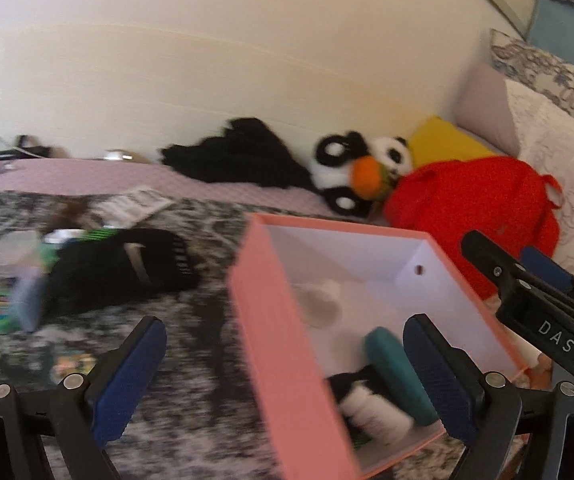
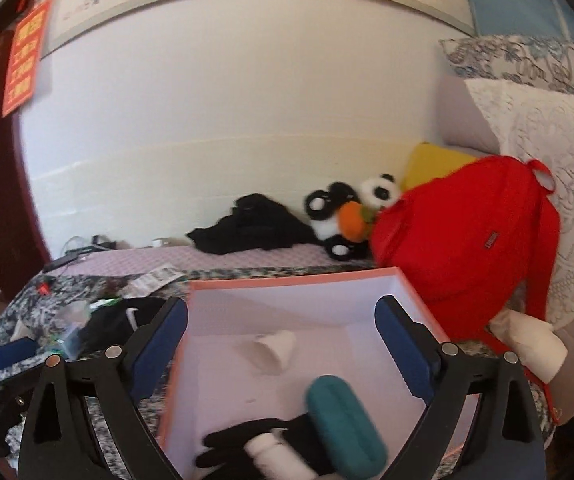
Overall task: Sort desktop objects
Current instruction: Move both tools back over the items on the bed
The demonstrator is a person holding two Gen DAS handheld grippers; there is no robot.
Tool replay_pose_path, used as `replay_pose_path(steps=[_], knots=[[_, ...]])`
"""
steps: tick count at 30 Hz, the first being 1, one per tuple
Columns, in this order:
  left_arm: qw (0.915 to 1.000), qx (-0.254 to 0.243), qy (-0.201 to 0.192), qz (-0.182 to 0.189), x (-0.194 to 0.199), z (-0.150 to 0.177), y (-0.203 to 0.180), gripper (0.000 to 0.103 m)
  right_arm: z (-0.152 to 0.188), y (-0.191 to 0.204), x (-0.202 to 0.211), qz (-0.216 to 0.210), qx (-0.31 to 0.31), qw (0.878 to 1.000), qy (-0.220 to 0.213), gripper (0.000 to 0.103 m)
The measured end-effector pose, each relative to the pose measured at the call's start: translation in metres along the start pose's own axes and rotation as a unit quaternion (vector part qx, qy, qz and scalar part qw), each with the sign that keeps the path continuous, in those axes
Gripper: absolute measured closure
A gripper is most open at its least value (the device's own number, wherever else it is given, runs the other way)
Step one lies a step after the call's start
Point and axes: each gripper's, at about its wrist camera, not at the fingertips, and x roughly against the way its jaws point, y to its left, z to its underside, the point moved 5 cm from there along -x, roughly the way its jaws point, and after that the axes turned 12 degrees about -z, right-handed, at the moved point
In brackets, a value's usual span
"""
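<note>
An open pink cardboard box with a white inside point(image 2: 223, 292) sits on the patterned bedspread. Inside lie a teal oval case point(image 2: 345, 426), a white cylindrical bottle point(image 2: 275, 458) over a black cloth item point(image 2: 247, 436), and a small white cup point(image 2: 277, 350) tipped sideways.

left wrist — low over the patterned bedspread point(image 1: 191, 320), facing the wall, close to the pink box's point(image 1: 283, 344) left side | right wrist — higher, right over the pink box point(image 2: 287, 280), looking into it and toward the wall | shared — box, teal case point(image 1: 401, 376) point(image 2: 345, 424), panda plush point(image 1: 361, 168) point(image 2: 351, 216), red backpack point(image 1: 475, 204) point(image 2: 467, 244)
</note>
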Motion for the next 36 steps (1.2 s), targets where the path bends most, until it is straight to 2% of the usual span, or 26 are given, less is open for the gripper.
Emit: replay_pose_path(steps=[11, 21, 26, 32, 36], knots=[[0.9953, 0.046, -0.007, -0.084, 0.041, 0.005, 0.112, 0.005, 0.010, 0.134, -0.025, -0.079, 0.058, 0.995, 0.019, 0.004], [0.9851, 0.075, 0.001, -0.155, 0.061, 0.017, 0.202, 0.005, 0.045, 0.253, -0.059, -0.132, 0.125, 0.982, 0.059, 0.004], [0.9785, 0.081, 0.014, -0.189, 0.060, 0.026, 0.241, 0.005, 0.065, 0.286, -0.078, -0.153, 0.130, 0.975, 0.093, 0.004], [0.9704, 0.088, 0.042, -0.221, 0.046, 0.043, 0.282, 0.005, 0.093, 0.298, -0.108, -0.174, 0.097, 0.967, 0.161, 0.004], [0.9642, 0.096, 0.075, -0.236, 0.029, 0.057, 0.305, 0.005, 0.113, 0.300, -0.133, -0.171, 0.083, 0.960, 0.206, 0.004]])
